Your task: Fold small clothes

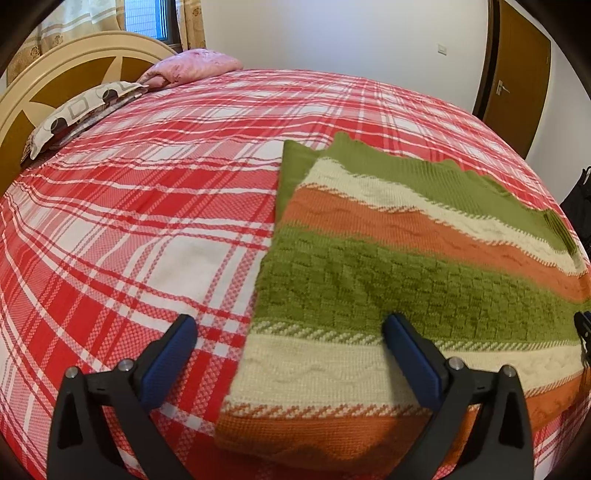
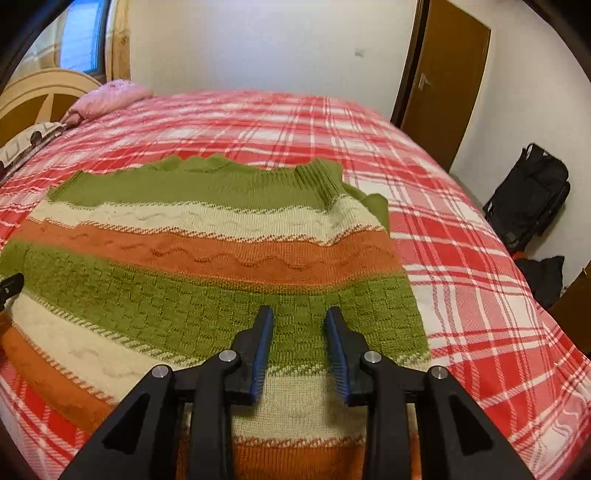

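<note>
Both our claws, left claw (image 1: 290,328) and right claw (image 2: 299,321), hover spread and empty over the striped sweater (image 2: 207,266) lying flat mid-bed (image 2: 461,258); we should pinch matching near-edge corners and fold evenly.

Bed (image 1: 129,221) covered by red-and-white plaid sheet. Cream and brown headboard (image 1: 55,85) at far left. Patterned pillow (image 1: 77,110) lies against it, pink pillow (image 1: 192,66) just beside. Curtained window (image 1: 147,18) behind headboard. Brown door (image 1: 517,81) with lever handle, far right. Black bag (image 2: 528,195) on floor against white wall (image 1: 332,33)
</note>
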Tool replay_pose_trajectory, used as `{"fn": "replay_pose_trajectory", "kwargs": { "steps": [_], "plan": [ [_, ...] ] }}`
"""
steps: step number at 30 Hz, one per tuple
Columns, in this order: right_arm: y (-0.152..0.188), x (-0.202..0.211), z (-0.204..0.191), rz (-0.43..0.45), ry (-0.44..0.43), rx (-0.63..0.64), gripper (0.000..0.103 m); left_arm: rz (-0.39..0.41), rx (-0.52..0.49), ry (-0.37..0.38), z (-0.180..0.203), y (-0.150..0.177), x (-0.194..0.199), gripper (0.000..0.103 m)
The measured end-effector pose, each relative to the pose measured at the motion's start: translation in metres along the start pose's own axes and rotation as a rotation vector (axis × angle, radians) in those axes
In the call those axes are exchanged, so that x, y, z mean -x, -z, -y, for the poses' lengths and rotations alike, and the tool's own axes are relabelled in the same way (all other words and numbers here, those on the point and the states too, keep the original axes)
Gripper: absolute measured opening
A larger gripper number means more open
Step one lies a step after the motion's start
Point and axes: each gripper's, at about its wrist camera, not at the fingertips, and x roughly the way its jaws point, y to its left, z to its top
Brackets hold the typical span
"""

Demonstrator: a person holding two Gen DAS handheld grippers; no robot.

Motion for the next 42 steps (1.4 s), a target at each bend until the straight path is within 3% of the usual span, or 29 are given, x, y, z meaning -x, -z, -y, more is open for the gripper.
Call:
{"fn": "replay_pose_trajectory", "kwargs": {
  "steps": [2,5,8,9,15,21,24,29,32,35,39,42],
  "plan": [
    [0.002,0.022,-0.005,0.058,-0.013,-0.05,0.031,0.0,0.005,0.004,0.0,0.0,0.0,0.103],
    [0.006,0.047,-0.028,0.116,-0.121,-0.048,0.032,0.001,0.01,0.009,0.0,0.0,-0.001,0.103],
    [0.009,0.055,-0.059,0.126,-0.2,0.008,0.05,0.001,0.013,0.012,0.0,0.0,-0.001,0.103],
    [0.011,0.055,-0.066,0.124,-0.212,0.021,0.051,0.001,0.014,0.013,0.0,0.0,-0.001,0.103],
    [0.032,0.029,-0.086,0.034,-0.231,0.017,0.051,0.004,0.023,0.028,-0.003,0.002,0.002,0.103],
    [0.041,0.028,-0.092,0.072,-0.237,0.043,0.06,-0.007,0.04,0.07,-0.019,0.012,0.022,0.103],
    [0.044,0.029,-0.098,0.085,-0.209,0.064,0.061,0.009,0.106,0.116,-0.044,0.023,0.038,0.103],
    [0.044,0.029,-0.089,0.092,-0.25,0.032,0.061,0.024,0.194,0.154,-0.07,0.032,0.055,0.103],
    [0.044,0.029,-0.088,0.093,-0.256,0.028,0.061,-0.011,0.189,0.236,-0.063,0.034,0.056,0.102],
    [0.044,0.029,-0.09,0.094,-0.253,0.032,0.061,-0.053,0.209,0.285,-0.049,0.04,0.053,0.098],
    [0.044,0.029,-0.088,0.096,-0.261,0.025,0.061,-0.066,0.274,0.352,-0.039,0.046,0.06,0.081],
    [0.045,0.029,-0.087,0.097,-0.266,0.022,0.061,-0.048,0.273,0.318,-0.032,0.047,0.062,0.081]
  ]
}}
